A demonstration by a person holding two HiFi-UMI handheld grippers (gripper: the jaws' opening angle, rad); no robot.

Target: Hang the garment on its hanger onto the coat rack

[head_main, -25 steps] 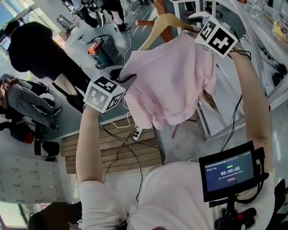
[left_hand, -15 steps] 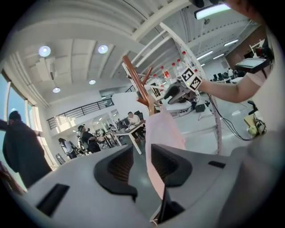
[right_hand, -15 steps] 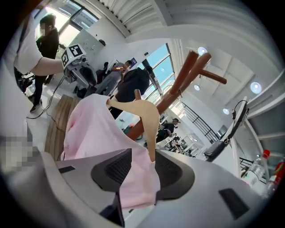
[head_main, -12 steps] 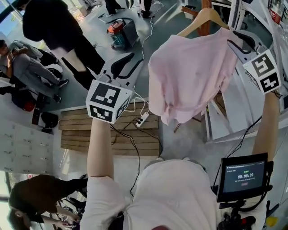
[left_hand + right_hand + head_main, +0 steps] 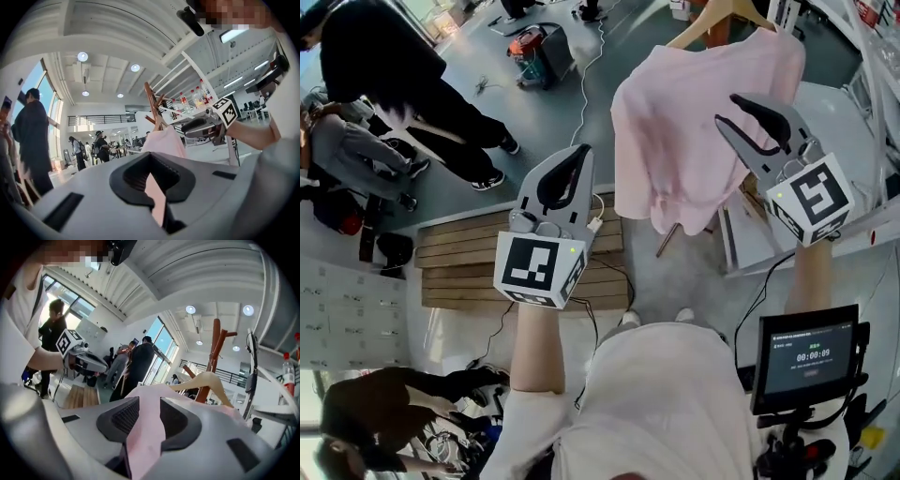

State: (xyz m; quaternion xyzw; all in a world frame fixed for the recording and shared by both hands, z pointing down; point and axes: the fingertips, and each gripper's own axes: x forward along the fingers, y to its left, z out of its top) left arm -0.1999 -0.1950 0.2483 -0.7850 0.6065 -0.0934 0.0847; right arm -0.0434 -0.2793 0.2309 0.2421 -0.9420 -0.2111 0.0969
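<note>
A pink garment (image 5: 694, 122) hangs on a pale wooden hanger (image 5: 712, 23) at the top of the head view. The hanger (image 5: 206, 380) sits against the brown wooden coat rack (image 5: 214, 348). My right gripper (image 5: 727, 110) is in front of the garment's right side with its jaws apart. Pink cloth (image 5: 145, 423) shows in the gap between them, and I cannot tell if the pads touch it. My left gripper (image 5: 574, 155) is to the left of the garment, apart from it, shut and holding nothing. In the left gripper view the garment (image 5: 161, 140) and the rack (image 5: 151, 101) lie ahead.
Two people (image 5: 384, 66) are on the floor at the left. A slatted wooden pallet (image 5: 469, 262) with a power strip and cables lies below my left gripper. A red and black machine (image 5: 530, 47) is beyond it. White table legs (image 5: 741, 244) stand at the right, and a small monitor (image 5: 806, 356) hangs at my chest.
Both grippers have dropped down and away from the hanger's shoulders. The left jaws, open before, have closed. The garment stays on its hanger by the rack.
</note>
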